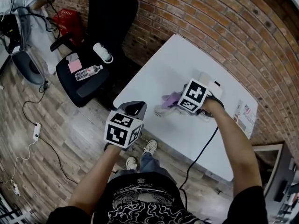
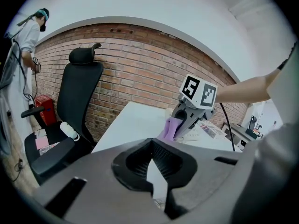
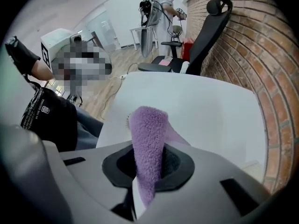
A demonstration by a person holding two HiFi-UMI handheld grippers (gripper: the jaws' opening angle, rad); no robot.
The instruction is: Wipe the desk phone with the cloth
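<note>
Currently the right gripper (image 1: 181, 101) is clenched on the purple cloth (image 1: 170, 98). A fold sticks up out between the jaws, so a soft pad leads the tool, which looks set for wiping. The desk phone (image 1: 209, 81) sits on the white table (image 1: 173, 59) toward its far right, mostly hidden under that gripper and its marker cube. The cloth is just left of the phone; I can't tell if they touch. The left gripper (image 1: 135, 108) has its jaws pressed together on nothing and hangs at the table's near left edge, probably kept out of the way. Bare tabletop lies left of the phone, plenty for strokes. The brick wall (image 1: 210, 22) runs along the far side. A leaflet (image 1: 245, 115) at the right edge, near the phone, could get brushed off. The office chair (image 1: 88, 78) is well apart, far left.
</note>
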